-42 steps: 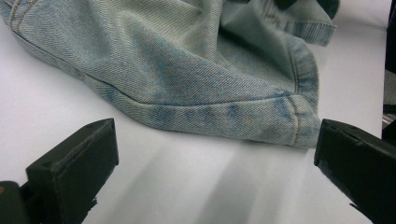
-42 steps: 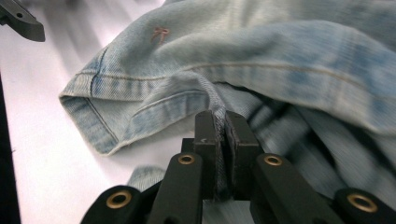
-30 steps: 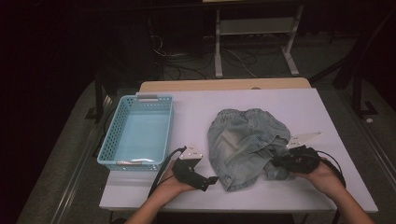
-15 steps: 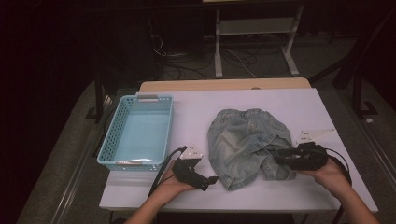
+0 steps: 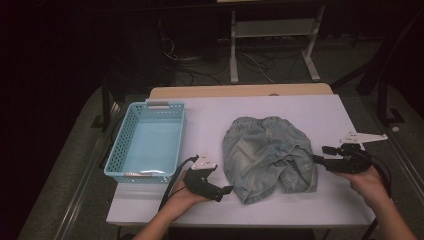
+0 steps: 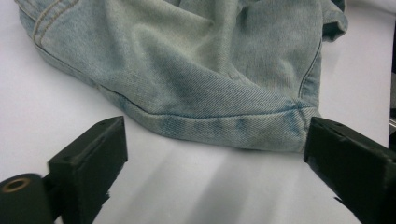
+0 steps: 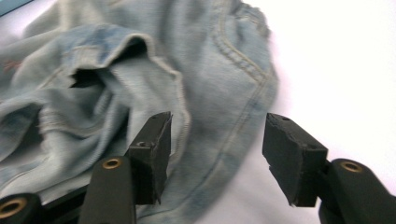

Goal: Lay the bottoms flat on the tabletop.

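Note:
Crumpled light-blue denim shorts point(image 5: 270, 152) lie on the white table point(image 5: 310, 110). My left gripper point(image 5: 227, 191) rests at their near-left corner. In the left gripper view its jaws point(image 6: 215, 126) stand wide apart, having just closed a little, with the hem point(image 6: 224, 123) lying just ahead of the gap and neither pad touching it. My right gripper point(image 5: 320, 153) sits at the shorts' right edge and points left. Its jaws point(image 7: 218, 119) have just been opening; the seamed edge of the shorts point(image 7: 233, 70) lies under and between them, and the pads do not press on it.
A light-blue plastic basket point(image 5: 150, 140) stands empty at the table's left. Behind the white table is a wooden tabletop edge point(image 5: 240, 91), then dark floor with cables and a metal stand point(image 5: 270, 30). Bare white surface lies right of the shorts.
My right gripper has let go of the shorts' right edge, opened and drawn back to the right. The left hand has stayed where it was.

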`<state>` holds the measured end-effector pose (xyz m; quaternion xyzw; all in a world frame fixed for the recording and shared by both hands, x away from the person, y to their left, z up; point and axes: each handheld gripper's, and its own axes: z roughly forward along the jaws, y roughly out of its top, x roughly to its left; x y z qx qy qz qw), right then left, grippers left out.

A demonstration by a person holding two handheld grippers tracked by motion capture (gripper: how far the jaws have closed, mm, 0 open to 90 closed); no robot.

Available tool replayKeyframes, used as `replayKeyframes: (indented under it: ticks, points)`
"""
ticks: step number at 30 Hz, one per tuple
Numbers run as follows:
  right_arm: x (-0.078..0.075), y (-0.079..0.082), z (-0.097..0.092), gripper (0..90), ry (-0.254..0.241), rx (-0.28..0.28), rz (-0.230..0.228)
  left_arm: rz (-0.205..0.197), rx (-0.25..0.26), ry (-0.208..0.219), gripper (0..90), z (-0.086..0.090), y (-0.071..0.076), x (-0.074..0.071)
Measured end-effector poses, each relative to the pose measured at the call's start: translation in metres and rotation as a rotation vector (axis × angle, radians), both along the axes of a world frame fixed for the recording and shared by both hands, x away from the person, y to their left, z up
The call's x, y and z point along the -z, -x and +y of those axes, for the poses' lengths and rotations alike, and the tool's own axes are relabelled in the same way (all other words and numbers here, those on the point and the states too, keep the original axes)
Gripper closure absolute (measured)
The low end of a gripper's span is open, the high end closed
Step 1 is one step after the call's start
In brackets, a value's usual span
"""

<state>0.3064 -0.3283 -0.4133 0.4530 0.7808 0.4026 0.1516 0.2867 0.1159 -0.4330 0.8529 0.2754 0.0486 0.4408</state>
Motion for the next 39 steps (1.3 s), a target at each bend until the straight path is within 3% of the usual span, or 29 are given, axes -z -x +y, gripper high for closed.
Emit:
replayKeyframes:
  ticks: [3, 11, 16, 21, 28, 33, 39]
  points:
    - [0.004, -0.003, -0.003, 39.9, 0.000, 0.031, 0.005, -0.006, -0.002, 0.008, 14.3, -0.001, 0.000, -0.002]
    - [0.009, -0.008, -0.005, 38.6, 0.003, 0.043, 0.017, -0.018, 0.026, 0.045, 30.3, -0.006, 0.000, -0.009]
    - [0.010, -0.010, -0.005, 38.3, 0.007, 0.050, 0.021, -0.020, 0.033, 0.082, 40.0, -0.014, -0.002, -0.016]
    - [0.010, -0.010, -0.005, 38.2, 0.006, 0.051, 0.020, -0.019, 0.060, 0.092, 52.4, -0.027, -0.005, -0.022]
    - [0.011, -0.011, -0.005, 38.2, 0.010, 0.053, 0.024, 0.001, 0.108, 0.070, 64.8, -0.049, -0.006, -0.019]
    - [0.012, -0.012, -0.005, 38.1, 0.013, 0.054, 0.028, 0.006, 0.125, 0.031, 66.3, -0.065, -0.010, -0.011]
    - [0.012, -0.011, -0.004, 38.1, 0.015, 0.054, 0.027, 0.003, 0.111, -0.033, 65.8, -0.080, -0.018, 0.002]
